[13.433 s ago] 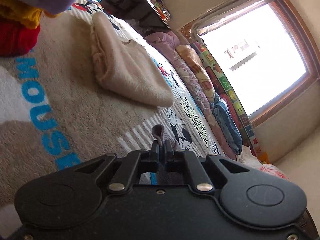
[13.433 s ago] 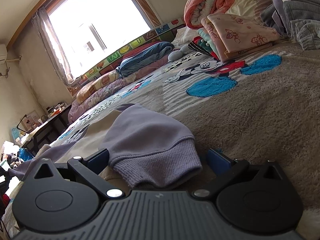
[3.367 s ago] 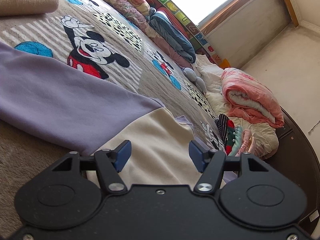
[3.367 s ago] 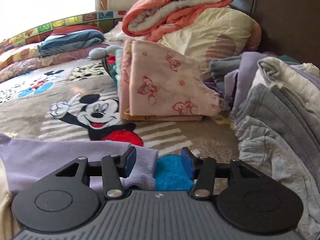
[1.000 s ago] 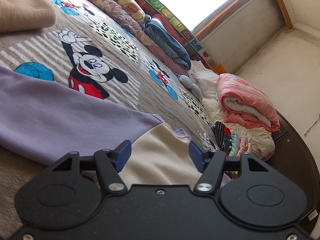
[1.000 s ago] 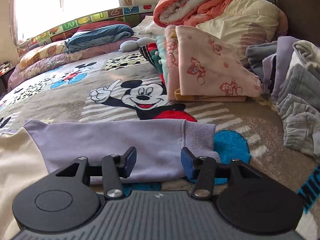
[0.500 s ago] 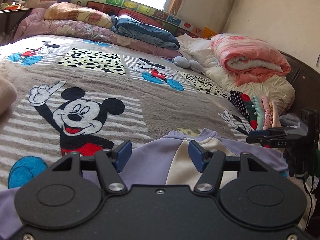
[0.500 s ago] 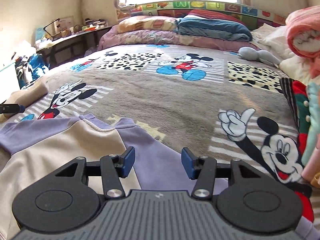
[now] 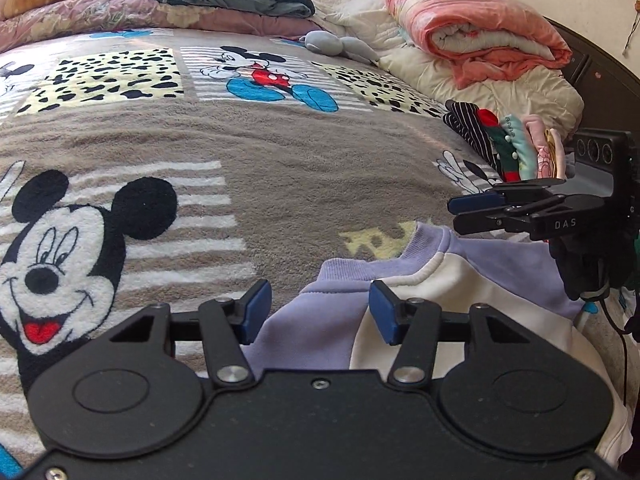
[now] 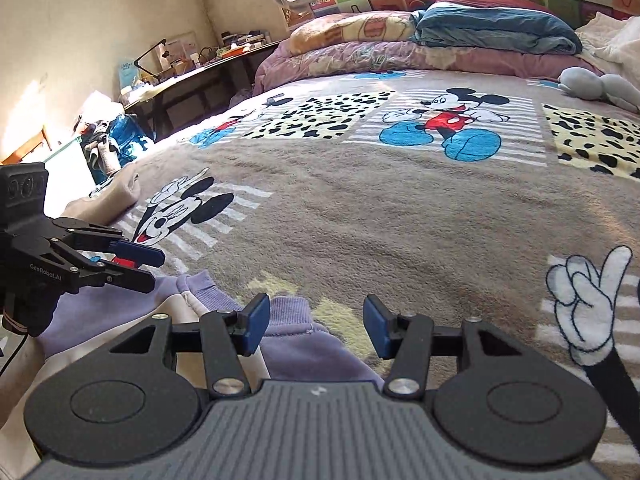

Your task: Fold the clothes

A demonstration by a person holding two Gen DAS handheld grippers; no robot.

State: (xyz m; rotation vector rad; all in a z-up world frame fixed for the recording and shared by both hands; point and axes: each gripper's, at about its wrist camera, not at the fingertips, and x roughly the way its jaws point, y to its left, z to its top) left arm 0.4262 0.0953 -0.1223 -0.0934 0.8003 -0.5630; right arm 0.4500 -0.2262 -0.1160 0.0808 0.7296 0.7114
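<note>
A lilac and cream sweatshirt [image 9: 460,280] lies flat on the Mickey Mouse blanket [image 9: 280,160], its ribbed collar towards the far side of the bed. My left gripper [image 9: 318,312] hangs over the lilac left shoulder beside the collar. Its jaws are closing with the fabric below and between them, and the pads are not pressing on it. My right gripper [image 10: 316,322] stands open over the other lilac shoulder of the sweatshirt [image 10: 296,344]. Each gripper shows in the other's view: the right gripper [image 9: 456,214] at the right, the left gripper [image 10: 154,270] at the left.
A stack of folded clothes [image 9: 516,148] and a rolled pink quilt [image 9: 472,40] sit at the right, near the headboard. A grey plush toy [image 9: 340,44] and folded bedding [image 10: 492,24] line the far side. A beige folded garment [image 10: 108,196] lies left, with a cluttered desk [image 10: 192,76] behind it.
Both grippers have swung from the sleeves to the collar end and now face across the bed. The left jaws have narrowed a little. Each gripper has come into the other's view.
</note>
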